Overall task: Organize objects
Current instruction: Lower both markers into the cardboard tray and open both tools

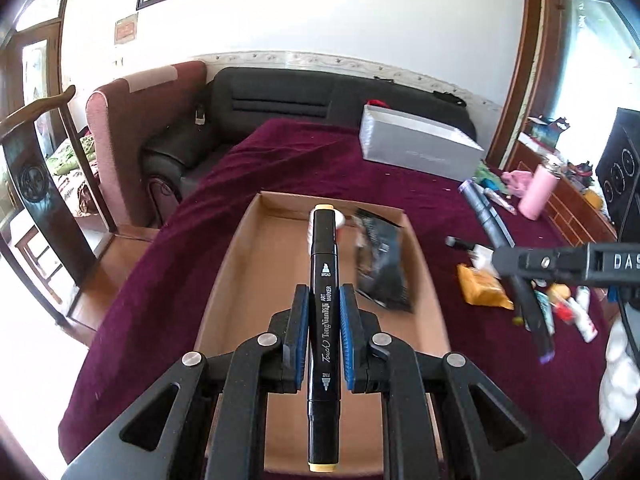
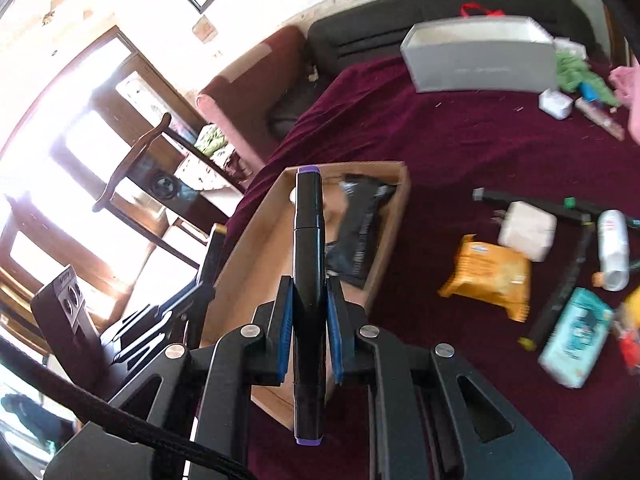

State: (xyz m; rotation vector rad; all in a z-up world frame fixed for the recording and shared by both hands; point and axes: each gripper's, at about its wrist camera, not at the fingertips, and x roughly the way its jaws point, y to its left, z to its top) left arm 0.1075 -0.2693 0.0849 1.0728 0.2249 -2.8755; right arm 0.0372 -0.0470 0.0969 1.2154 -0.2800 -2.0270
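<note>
The left tool [image 1: 324, 322] is clenched on a black art marker with yellow end caps [image 1: 323, 280], its blue pads pressing the barrel on both sides; the marker lies lengthwise along the tool and hangs above the open cardboard tray [image 1: 240, 264]. The right tool [image 2: 310, 320] is likewise clenched on a black marker with purple end caps [image 2: 307, 264], held above the tray's near right corner [image 2: 384, 256]. In the left view the right tool's black body [image 1: 560, 260] reaches in from the right, beyond the tray's right wall.

The tray sits on a tabletop covered in a maroon cloth [image 1: 168, 280]. Inside it a black foil packet [image 1: 380, 264] lies against the right wall, and a small white item [image 1: 340, 220], partly hidden by the yellow-capped marker, rests near the far wall.

To the right of the tray, loose things lie scattered on the cloth: an orange snack packet [image 2: 488, 276] just beside it, a white charger block [image 2: 528, 228] beyond that, a white bottle [image 2: 612, 248], a pale blue-green pack [image 2: 576, 336] and several dark markers [image 2: 560, 292]. Behind the tray, a grey box [image 1: 420, 144] stands at the cloth's far edge, in front of a black sofa [image 1: 280, 96]. A pink bottle [image 1: 538, 192] stands well to the right of the box.
</note>
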